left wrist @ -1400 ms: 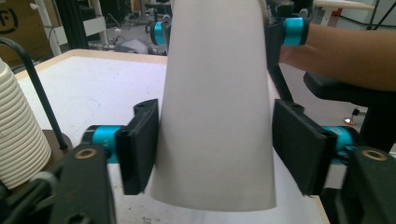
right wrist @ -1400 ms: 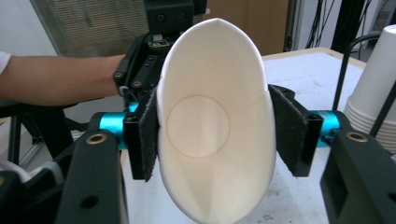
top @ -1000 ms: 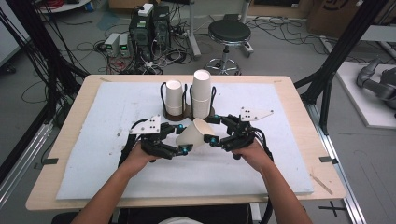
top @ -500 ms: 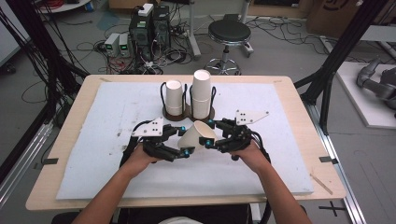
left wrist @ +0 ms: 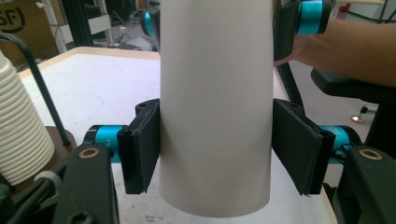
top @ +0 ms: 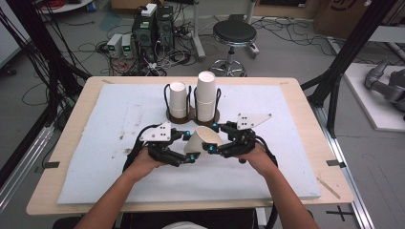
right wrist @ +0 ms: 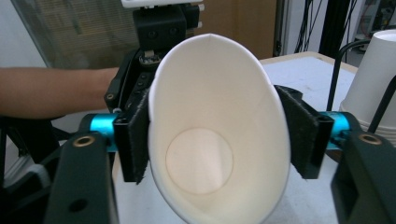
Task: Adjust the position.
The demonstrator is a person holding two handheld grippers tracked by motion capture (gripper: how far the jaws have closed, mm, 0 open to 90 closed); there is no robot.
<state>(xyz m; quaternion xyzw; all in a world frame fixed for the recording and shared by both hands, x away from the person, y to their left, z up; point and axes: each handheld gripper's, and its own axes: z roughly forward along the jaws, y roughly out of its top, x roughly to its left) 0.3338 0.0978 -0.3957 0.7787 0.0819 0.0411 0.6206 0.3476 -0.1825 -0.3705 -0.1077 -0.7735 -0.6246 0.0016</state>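
White cup [top: 204, 139] lies tilted above surface [top: 286, 157]; my L gripper [top: 190, 157] & R gripper [top: 208, 147] fingers both clamp it.

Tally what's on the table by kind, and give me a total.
Held paper cup: 1
Cup stacks in the holder: 2
Cup holder: 1
Grippers, left and right: 2
White mat: 1
Total: 7

a lab: computer towers [top: 152, 28], tangled floor cables [top: 67, 52], black rig frame [top: 356, 52]
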